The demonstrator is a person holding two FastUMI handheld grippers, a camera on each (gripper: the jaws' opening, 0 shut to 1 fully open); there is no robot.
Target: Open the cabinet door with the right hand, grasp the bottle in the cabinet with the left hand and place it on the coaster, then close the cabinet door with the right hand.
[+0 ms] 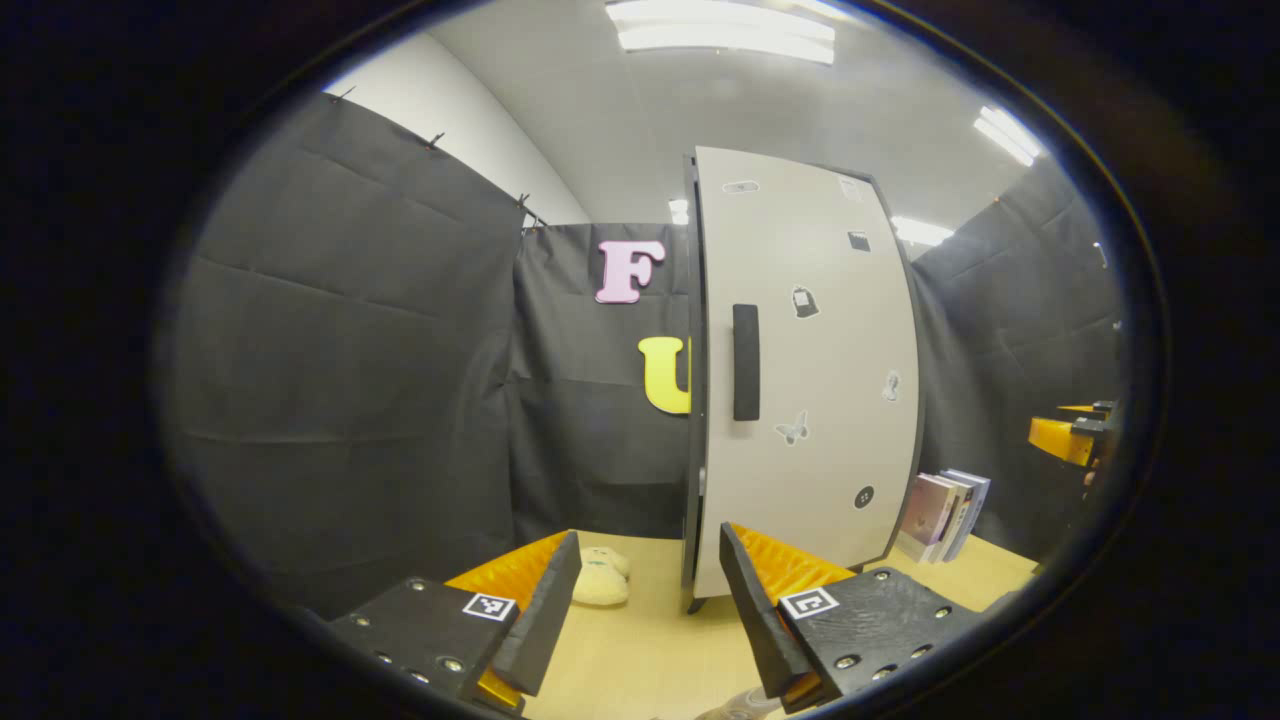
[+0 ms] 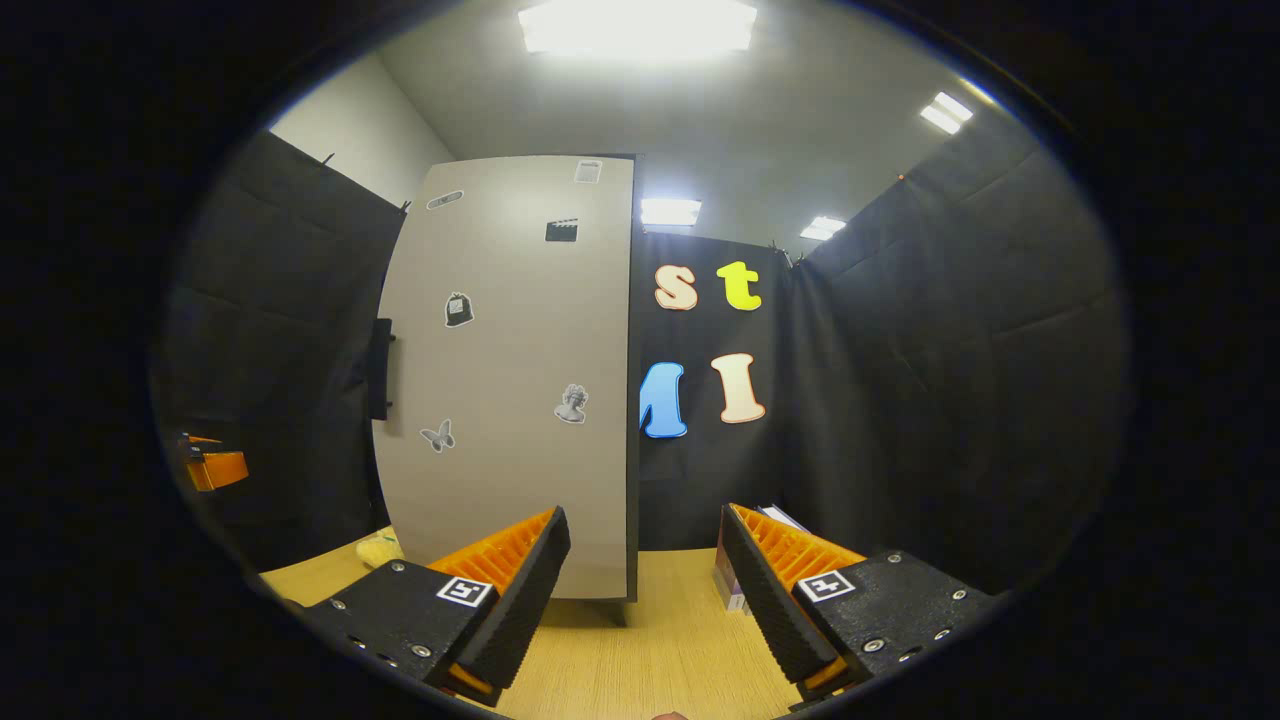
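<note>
Cabinet door (image 1: 810,370) shut, inside hidden | books (image 1: 945,515) partly hidden behind cabinet

A staged recording booth: black cloth walls (image 2: 950,350) at nine and three o'clock, ceiling strip lights (image 2: 635,25) at twelve, a lone cabinet (image 1: 810,370) on a wooden table (image 2: 650,650).

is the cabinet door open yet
No, the cabinet door sits flush and closed, its handle untouched, and the left gripper is open and empty in front of it.
</note>
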